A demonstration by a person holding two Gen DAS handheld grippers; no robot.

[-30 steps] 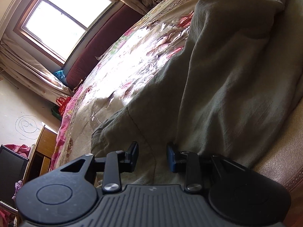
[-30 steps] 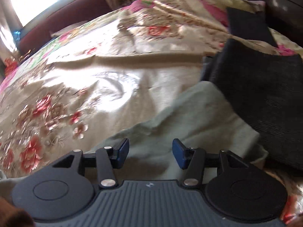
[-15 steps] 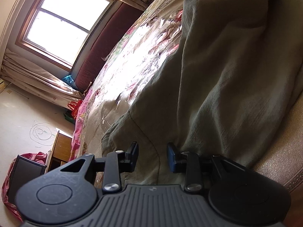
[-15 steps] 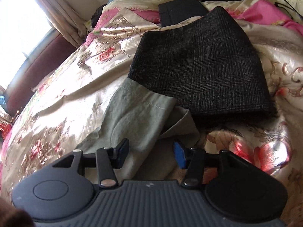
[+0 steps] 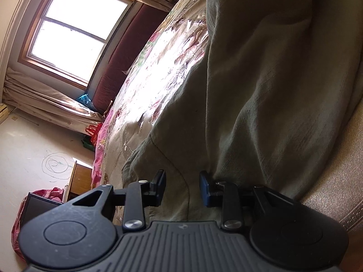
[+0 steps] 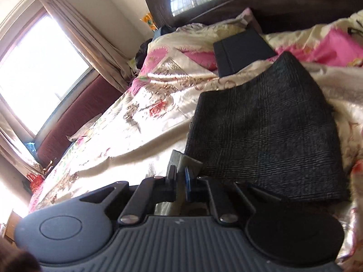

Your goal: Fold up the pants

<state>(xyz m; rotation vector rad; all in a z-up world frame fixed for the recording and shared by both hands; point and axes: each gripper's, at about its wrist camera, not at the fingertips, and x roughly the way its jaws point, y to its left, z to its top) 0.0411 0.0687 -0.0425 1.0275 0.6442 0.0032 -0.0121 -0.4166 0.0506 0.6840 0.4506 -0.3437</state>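
Olive-green pants [image 5: 261,86] lie along the floral bedspread [image 5: 163,68] in the left wrist view. My left gripper [image 5: 182,187] is open, its fingers low over the waist end of the pants, with cloth between and under them. In the right wrist view my right gripper [image 6: 180,178] is shut on the hem of a pant leg; a small green fold of the pants [image 6: 181,161] sticks up between the fingers. The rest of the leg is hidden below the gripper.
A folded dark checked garment [image 6: 267,140] lies on the bed just right of the right gripper, with a folded black item [image 6: 240,51] behind it. The dark headboard [image 6: 261,2] is beyond. A window [image 5: 74,29], maroon seat and bedside furniture [image 5: 79,179] are left.
My right gripper has closed on the pant-leg hem and lifted and tilted, so the leg has dropped out of view. My left gripper stays open over the waist, with the view tilted slightly.
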